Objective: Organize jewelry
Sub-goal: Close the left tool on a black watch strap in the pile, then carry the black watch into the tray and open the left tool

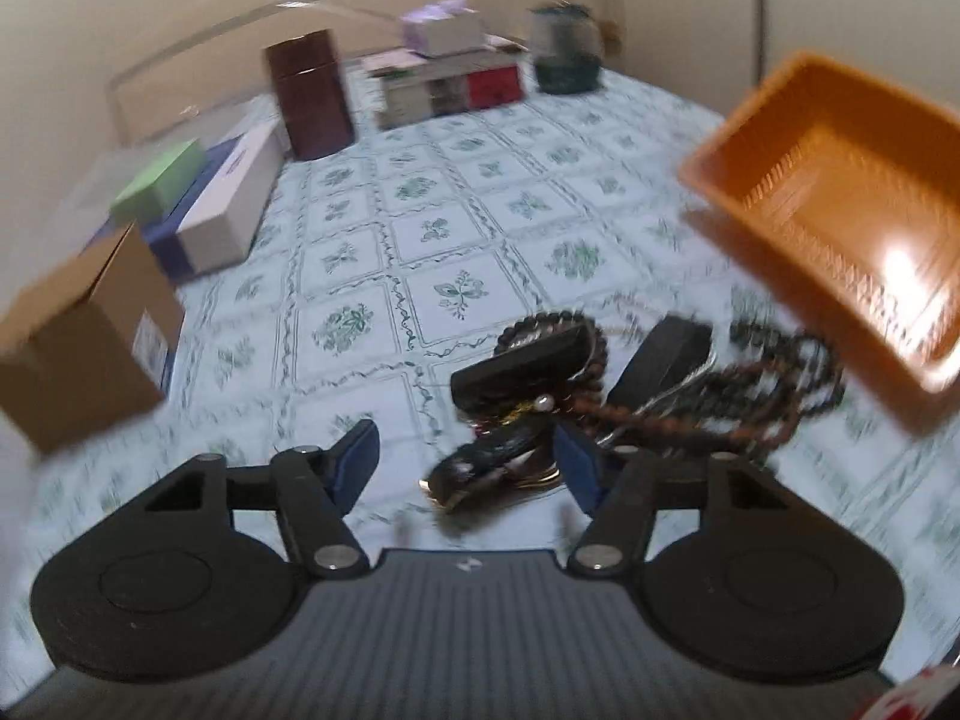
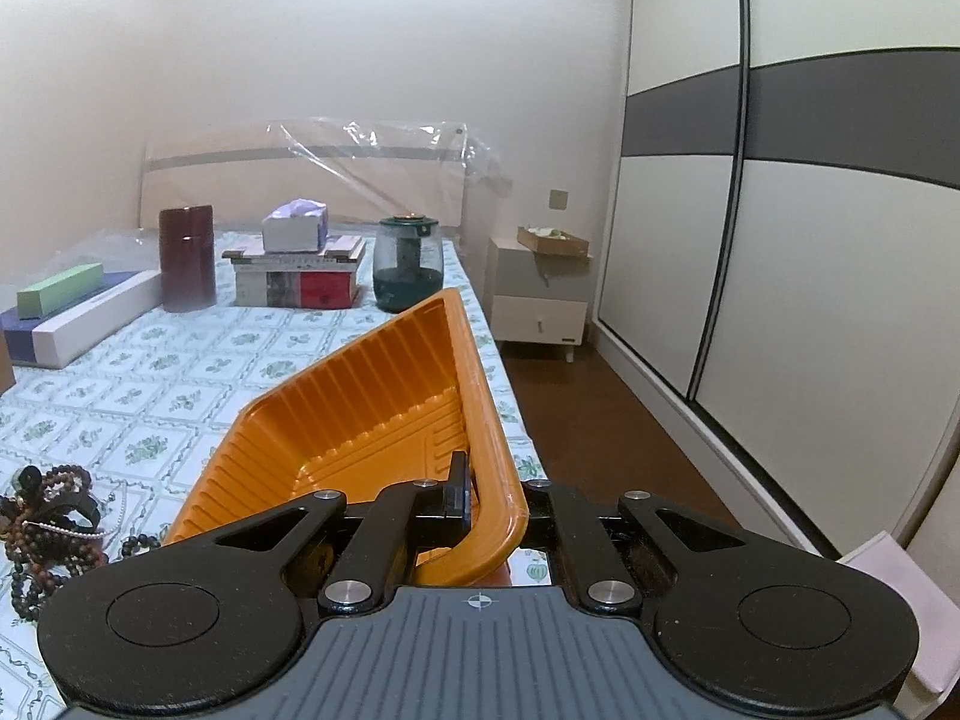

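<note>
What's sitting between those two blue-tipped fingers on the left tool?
In the left wrist view, the open left gripper straddles a black, gold-edged piece at the near edge of the jewelry pile.

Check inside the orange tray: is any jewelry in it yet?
The ribbed orange plastic tray shows only bare floor. The right gripper on its rim hides the near corner. The bead bracelets lie on the patterned cloth.
</note>
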A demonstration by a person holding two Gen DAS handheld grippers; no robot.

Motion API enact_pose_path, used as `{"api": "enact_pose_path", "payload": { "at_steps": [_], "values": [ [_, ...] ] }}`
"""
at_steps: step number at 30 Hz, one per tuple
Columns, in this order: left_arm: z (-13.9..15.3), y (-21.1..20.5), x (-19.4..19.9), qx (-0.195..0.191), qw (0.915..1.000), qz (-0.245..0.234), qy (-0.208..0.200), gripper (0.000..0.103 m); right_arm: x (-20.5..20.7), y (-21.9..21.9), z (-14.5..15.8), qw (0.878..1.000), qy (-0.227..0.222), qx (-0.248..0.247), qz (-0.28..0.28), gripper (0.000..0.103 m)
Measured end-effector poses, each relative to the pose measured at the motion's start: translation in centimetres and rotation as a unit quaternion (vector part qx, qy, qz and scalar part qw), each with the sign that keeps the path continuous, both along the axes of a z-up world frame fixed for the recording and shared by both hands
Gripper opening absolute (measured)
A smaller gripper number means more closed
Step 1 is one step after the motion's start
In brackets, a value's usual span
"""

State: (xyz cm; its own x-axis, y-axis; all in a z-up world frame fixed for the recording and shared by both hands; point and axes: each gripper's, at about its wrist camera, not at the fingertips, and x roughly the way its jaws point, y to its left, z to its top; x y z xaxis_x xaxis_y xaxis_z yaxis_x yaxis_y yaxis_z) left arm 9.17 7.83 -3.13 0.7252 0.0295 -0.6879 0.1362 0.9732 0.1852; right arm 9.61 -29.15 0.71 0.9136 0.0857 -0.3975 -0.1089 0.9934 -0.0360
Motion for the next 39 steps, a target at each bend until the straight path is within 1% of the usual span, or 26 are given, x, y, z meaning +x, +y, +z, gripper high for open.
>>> {"api": "enact_pose_path", "payload": {
  "at_steps": [1,2,4,7,9,11,12,15,21,27,34,39],
  "values": [
    [-0.2,0.1,0.3,0.010,0.9998,-0.017,0.008,0.054,0.0,0.1,0.0,1.000,-0.001,-0.002,0.000,0.006],
    [-0.5,0.2,0.6,0.022,0.9991,-0.034,0.015,0.052,0.0,0.1,0.0,1.000,-0.001,-0.003,0.000,0.006],
    [-1.0,0.1,1.0,0.044,0.9963,-0.067,0.032,0.037,0.1,0.3,0.1,1.000,-0.001,-0.005,0.001,0.006],
    [-1.6,-0.1,1.3,0.071,0.9916,-0.097,0.047,0.027,0.1,0.5,0.1,1.000,0.000,-0.005,-0.001,0.006],
    [-1.6,-0.2,1.5,0.084,0.9899,-0.103,0.050,0.024,0.0,0.5,0.1,1.000,0.000,-0.006,0.000,0.006],
    [-1.4,-0.1,1.5,0.081,0.9900,-0.102,0.053,0.021,0.0,0.5,0.1,1.000,-0.001,-0.008,0.000,0.006],
    [-1.2,0.0,1.5,0.082,0.9902,-0.099,0.054,0.017,0.0,0.5,0.1,1.000,-0.001,-0.008,0.000,0.006],
    [-0.6,0.2,1.5,0.083,0.9905,-0.093,0.058,0.012,0.1,0.4,0.1,1.000,-0.001,-0.005,0.000,0.006],
    [1.1,0.3,1.2,0.081,0.9912,-0.090,0.055,0.012,-0.1,0.3,0.2,1.000,-0.001,-0.002,0.002,0.006],
    [3.0,0.6,0.7,0.072,0.9929,-0.086,0.039,0.012,-0.2,0.3,0.3,1.000,-0.003,-0.001,0.002,0.006],
    [6.0,0.0,0.1,0.048,0.9945,-0.092,0.012,0.012,-0.3,0.3,0.5,1.000,-0.004,0.002,0.004,0.006],
    [7.3,-1.9,0.3,0.019,0.9939,-0.109,-0.001,0.012,-0.8,0.2,0.8,1.000,-0.005,0.005,0.007,0.006]
  ]
}}
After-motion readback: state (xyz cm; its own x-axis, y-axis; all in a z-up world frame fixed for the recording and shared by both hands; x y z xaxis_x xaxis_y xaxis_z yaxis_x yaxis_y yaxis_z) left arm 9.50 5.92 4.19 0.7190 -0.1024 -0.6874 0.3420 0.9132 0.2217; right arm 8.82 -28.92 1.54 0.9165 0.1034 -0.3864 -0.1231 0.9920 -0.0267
